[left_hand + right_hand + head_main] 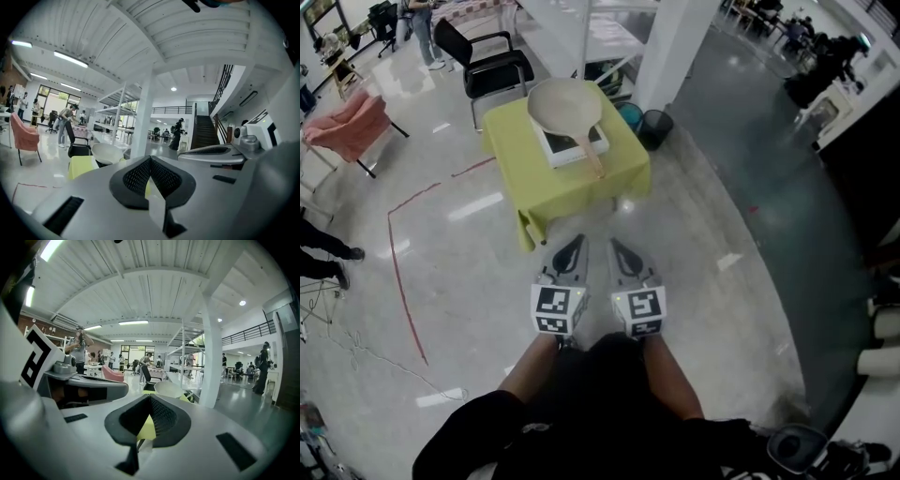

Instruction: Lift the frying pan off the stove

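While pan (564, 105) sits on stove (572, 147), left gripper (576, 242) and right gripper (616, 246) hang clenched

Its handle (593, 159) points toward the person; the stove stands on a yellow-clothed table (511, 141). Both grippers hover side by side, well short of the table, jaws together with nothing between them.

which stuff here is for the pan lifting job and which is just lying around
For the job: cream frying pan with wooden handle; white flat stove under it; yellow-clothed table; left gripper and right gripper, jaws shut, empty.
Just around: black armchair; pink chair; black waste bin; red tape line on the floor.
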The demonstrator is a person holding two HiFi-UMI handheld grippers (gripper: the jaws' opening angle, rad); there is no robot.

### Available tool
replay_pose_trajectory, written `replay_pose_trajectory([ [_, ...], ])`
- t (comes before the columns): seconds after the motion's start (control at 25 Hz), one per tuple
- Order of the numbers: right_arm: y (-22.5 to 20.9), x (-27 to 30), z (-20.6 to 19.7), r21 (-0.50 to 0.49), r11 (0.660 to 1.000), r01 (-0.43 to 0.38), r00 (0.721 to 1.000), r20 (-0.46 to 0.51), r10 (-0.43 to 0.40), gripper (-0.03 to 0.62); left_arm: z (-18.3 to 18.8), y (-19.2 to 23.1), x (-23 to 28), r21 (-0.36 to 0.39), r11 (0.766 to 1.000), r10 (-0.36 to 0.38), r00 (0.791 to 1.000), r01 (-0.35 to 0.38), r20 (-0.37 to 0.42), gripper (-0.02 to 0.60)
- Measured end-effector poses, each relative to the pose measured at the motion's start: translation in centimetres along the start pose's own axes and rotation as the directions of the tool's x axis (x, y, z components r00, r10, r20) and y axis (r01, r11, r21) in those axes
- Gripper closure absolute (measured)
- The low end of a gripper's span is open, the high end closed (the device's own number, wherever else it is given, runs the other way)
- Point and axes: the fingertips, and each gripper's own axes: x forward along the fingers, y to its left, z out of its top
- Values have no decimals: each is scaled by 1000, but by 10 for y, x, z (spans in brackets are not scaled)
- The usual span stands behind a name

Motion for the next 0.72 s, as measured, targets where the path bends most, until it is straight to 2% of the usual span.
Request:
replay_pose_trajectory([
  [0.32, -31, 43, 8, 56, 998, 4, 1000, 11, -5, 579, -9, 34, 42, -31, 999, 36, 999, -37, -26, 538],
  [0.6, -88, 101, 14, 64, 996, -56, 998, -3, 56, 579, 0, 52, 119, -25, 996, 81, 995, -83, -55, 537],
  [0.72, -111, 127, 11, 27, 994, -104, 994, -17, 104, 579, 2, 61, 152, -36, 993, 110, 992, -112, -68, 537],
])
